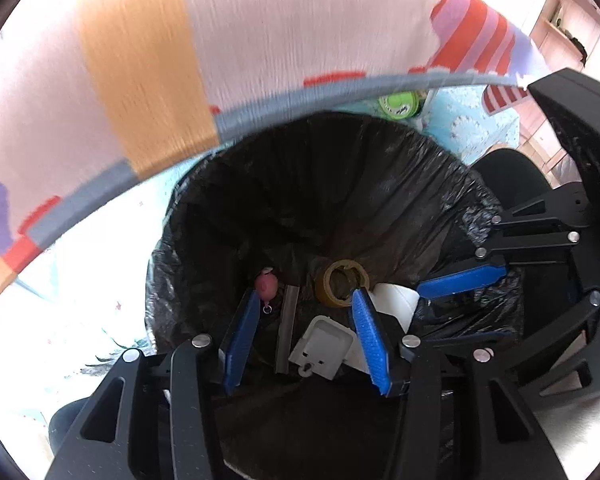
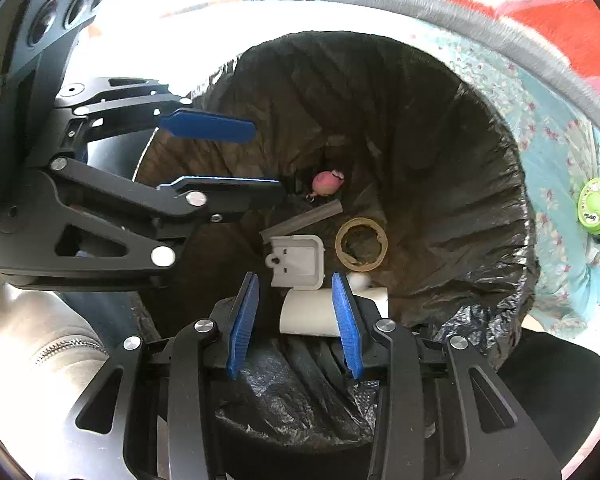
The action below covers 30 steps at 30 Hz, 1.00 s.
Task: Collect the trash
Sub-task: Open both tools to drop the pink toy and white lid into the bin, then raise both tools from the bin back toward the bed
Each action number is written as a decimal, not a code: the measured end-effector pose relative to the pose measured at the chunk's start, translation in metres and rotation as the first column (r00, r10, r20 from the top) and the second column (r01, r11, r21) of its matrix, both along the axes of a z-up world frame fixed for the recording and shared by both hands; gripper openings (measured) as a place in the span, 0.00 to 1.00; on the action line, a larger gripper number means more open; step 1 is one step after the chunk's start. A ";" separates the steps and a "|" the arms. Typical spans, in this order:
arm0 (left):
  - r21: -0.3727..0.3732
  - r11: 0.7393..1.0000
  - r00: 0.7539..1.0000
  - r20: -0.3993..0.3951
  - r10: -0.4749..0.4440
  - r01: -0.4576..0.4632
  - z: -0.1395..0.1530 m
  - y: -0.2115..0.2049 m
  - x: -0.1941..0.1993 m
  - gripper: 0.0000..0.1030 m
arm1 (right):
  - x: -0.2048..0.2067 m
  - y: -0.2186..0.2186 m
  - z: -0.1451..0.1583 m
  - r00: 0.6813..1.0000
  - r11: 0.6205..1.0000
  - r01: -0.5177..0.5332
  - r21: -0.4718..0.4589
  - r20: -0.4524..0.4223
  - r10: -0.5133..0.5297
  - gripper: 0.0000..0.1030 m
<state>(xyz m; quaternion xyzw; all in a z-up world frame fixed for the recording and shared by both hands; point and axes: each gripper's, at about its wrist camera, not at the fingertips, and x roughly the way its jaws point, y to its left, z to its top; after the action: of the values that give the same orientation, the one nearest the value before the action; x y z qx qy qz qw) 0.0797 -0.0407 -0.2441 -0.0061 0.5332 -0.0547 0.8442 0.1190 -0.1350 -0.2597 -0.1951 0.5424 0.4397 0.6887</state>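
Note:
A bin lined with a black bag (image 1: 380, 168) (image 2: 480, 160) lies below both grippers. Inside it lie a pink charm (image 1: 265, 285) (image 2: 327, 182), a tape ring (image 1: 342, 282) (image 2: 361, 244), a grey bar (image 1: 289, 324) (image 2: 304, 220), a grey plastic case (image 1: 324, 348) (image 2: 298, 261) and a white tube (image 1: 396, 304) (image 2: 312, 312). My left gripper (image 1: 306, 300) (image 2: 266, 160) is open and empty over the bin. My right gripper (image 2: 296, 284) (image 1: 496, 300) is open and empty over the bin, beside the left one.
A striped rug (image 1: 260, 32) (image 2: 540, 8) lies beyond the bin. A light blue patterned mat (image 1: 472, 120) (image 2: 560, 152) is under the bin. A green round lid (image 1: 398, 104) (image 2: 596, 204) sits on the mat. A black chair seat (image 2: 552, 376) is near the bin.

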 end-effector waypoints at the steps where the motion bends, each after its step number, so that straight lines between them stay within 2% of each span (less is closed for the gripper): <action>1: -0.001 1.000 1.000 0.006 0.000 0.000 0.003 0.001 -0.002 0.45 | 0.000 -0.001 0.001 1.000 1.000 0.002 0.004 0.003 -0.003 0.37; 9: -0.008 1.000 0.998 0.059 -0.006 0.006 0.029 0.009 -0.017 0.45 | 0.004 -0.014 0.018 0.999 0.999 0.032 0.038 0.028 -0.033 0.37; 18: -0.020 1.000 0.992 0.125 -0.019 0.022 0.063 0.011 -0.034 0.45 | 0.002 -0.024 0.052 0.997 0.996 0.044 0.079 0.063 -0.049 0.37; 30: -0.010 0.999 0.971 0.238 -0.037 0.040 0.114 0.012 -0.056 0.45 | -0.002 -0.038 0.099 0.988 0.985 0.046 0.166 0.141 -0.070 0.37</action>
<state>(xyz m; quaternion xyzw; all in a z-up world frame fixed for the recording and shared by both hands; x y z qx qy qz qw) 0.0235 -0.0291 -0.1305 0.0048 0.4279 -0.0753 0.9007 0.1168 -0.1726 -0.1609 -0.1545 0.4583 0.4466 0.7528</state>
